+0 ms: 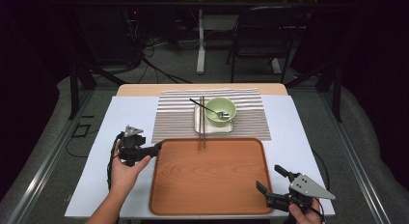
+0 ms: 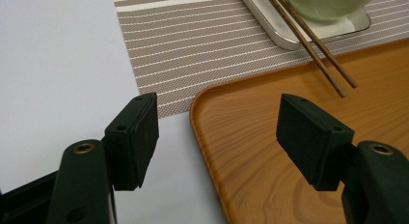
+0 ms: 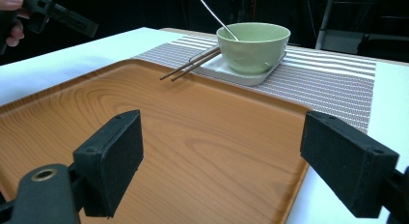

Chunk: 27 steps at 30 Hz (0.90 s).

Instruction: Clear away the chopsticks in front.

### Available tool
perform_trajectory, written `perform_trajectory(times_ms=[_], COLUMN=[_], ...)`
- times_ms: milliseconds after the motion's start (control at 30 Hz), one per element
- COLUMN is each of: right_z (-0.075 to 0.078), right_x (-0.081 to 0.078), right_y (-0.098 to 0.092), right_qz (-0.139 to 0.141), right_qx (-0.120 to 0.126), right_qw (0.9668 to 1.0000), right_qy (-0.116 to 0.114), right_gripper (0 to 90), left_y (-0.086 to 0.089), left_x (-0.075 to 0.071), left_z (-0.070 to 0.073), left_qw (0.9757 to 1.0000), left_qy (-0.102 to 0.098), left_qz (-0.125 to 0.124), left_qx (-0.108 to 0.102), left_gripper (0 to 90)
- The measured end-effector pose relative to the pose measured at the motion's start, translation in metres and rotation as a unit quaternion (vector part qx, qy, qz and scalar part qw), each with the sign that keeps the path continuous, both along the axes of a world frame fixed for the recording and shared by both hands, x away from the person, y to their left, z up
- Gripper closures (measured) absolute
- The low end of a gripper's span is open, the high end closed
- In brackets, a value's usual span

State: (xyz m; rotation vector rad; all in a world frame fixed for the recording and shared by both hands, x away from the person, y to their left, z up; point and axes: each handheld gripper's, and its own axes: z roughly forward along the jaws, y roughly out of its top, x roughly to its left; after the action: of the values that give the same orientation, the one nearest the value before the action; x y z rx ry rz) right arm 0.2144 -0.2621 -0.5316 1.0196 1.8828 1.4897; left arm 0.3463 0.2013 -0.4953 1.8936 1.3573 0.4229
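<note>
As both hand-held grippers flank an empty rectangular wooden tray (image 1: 212, 178), a pale green ceramic bowl (image 1: 221, 110) waits on a small white square plate (image 1: 199, 123) atop a striped woven placemat (image 1: 171, 119).

The left hand-held gripper (image 1: 156, 148) sits spread at the tray's near-left corner, the right hand-held gripper (image 1: 270, 181) spread at its near-right edge (neither grips anything). A pair of dark wooden chopsticks (image 1: 202, 122) bridges plate and tray rim, tips over the wood; lifting or sliding the tray would likely tip them off or nudge the plate. A thin metal spoon (image 1: 208, 108) leans in the bowl and could rattle loose. The white worktop (image 1: 130, 118) is cut off in front, and the bowl's contents are hard to make out.
</note>
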Motion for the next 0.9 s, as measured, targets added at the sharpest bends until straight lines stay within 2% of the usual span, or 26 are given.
perform_trajectory(times_ms=[100,167,300,467,533,567,700,800,900], right_z=[0.000,0.000,0.000,0.000,0.000,0.000,0.000,0.000,0.000], right_x=[0.001,0.001,0.002,0.003,0.003,0.003,0.003,0.003,0.003], right_y=[0.000,0.000,-0.001,-0.001,-0.001,-0.001,-0.001,-0.001,-0.001], right_qz=[0.001,0.000,0.000,0.000,0.000,0.000,0.001,0.000,0.000], right_qx=[0.000,0.002,0.006,0.007,0.007,0.007,0.007,0.008,0.008], right_qw=[1.0000,1.0000,1.0000,1.0000,1.0000,1.0000,1.0000,1.0000,1.0000], right_qy=[0.001,0.001,0.003,0.006,0.005,0.005,0.004,0.005,0.006], right_gripper=[14.6,14.6,14.6,14.6,14.6,14.6,14.6,14.6,14.6], left_y=[-0.005,-0.008,-0.013,-0.021,-0.022,-0.022,-0.022,-0.021,-0.022], left_x=[0.007,0.010,0.016,0.022,0.026,0.029,0.037,0.043,0.048], left_z=[0.001,0.002,0.005,0.011,0.011,0.011,0.010,0.010,0.011], left_qw=[0.9996,0.9995,0.9992,0.9994,0.9992,0.9991,0.9985,0.9981,0.9984], left_qy=[0.019,0.025,0.027,0.019,0.022,0.024,0.035,0.045,0.044], left_qz=[-0.007,-0.010,-0.020,-0.028,-0.029,-0.028,-0.023,-0.018,-0.012], left_qx=[-0.017,-0.017,-0.020,-0.008,-0.012,-0.022,-0.037,-0.039,-0.032], left_gripper=[30.3,29.8,25.7,24.7,24.9,25.8,26.9,29.3,31.3])
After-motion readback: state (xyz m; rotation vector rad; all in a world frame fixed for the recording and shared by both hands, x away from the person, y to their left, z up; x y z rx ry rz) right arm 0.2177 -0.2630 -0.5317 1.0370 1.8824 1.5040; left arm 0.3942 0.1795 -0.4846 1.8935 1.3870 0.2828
